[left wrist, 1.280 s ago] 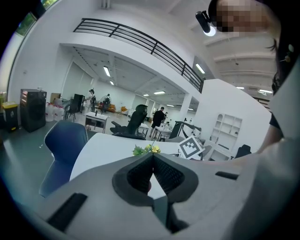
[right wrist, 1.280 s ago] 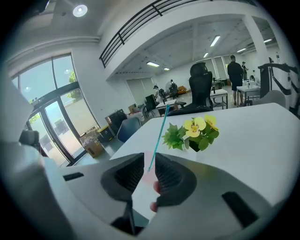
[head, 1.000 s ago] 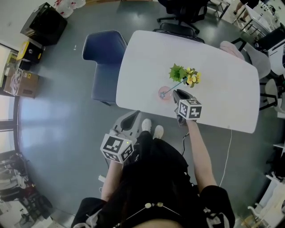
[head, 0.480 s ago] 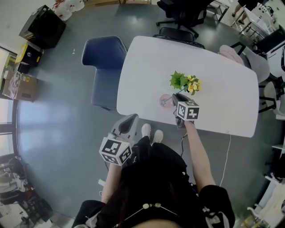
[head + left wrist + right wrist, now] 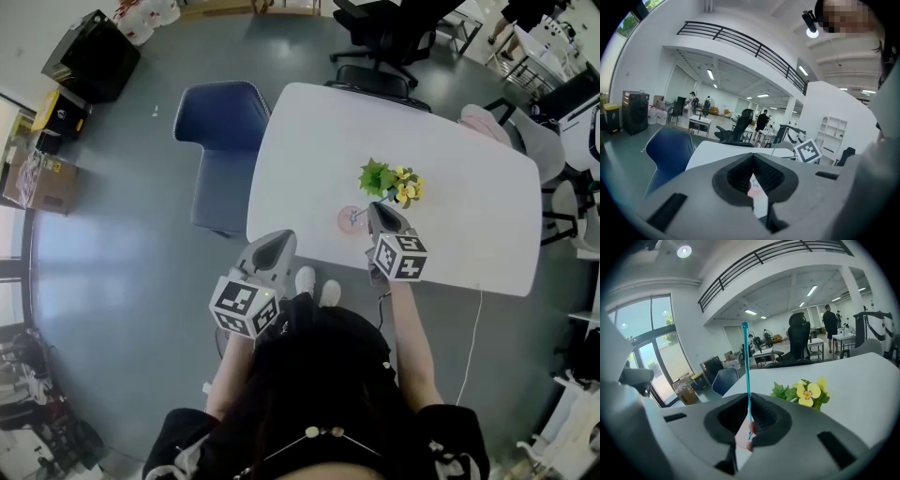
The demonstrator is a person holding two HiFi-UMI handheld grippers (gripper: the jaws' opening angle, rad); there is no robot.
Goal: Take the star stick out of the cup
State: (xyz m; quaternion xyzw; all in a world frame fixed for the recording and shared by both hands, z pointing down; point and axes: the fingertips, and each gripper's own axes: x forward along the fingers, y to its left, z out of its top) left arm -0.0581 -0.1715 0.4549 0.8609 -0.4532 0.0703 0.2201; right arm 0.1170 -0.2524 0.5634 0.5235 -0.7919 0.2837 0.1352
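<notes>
I judge the grasp made and the lift not yet done: the next move calls for a straight pull along the stick's own line, so its low end clears the rim without tipping the cup.

Far left, beside the white table, stands a dark blue upholstered chair, out of my way. My left gripper hangs off the table's near edge, well apart from the work. Its own view shows the jaws pressed together at the tips with nothing between them; through the gap below them I see only the distant cup and a small blue star outline against it.

On the table near its near edge sits the small pale pink cup. The thin turquoise star stick leans out of it to the right, its star end at the cup as far as I can tell.

My right gripper is just right of the cup, jaws clamped on the stick's lower shaft, and the rest of it runs up past them. Just beyond stands a little green plant with yellow flowers, near enough to brush on the way up.
</notes>
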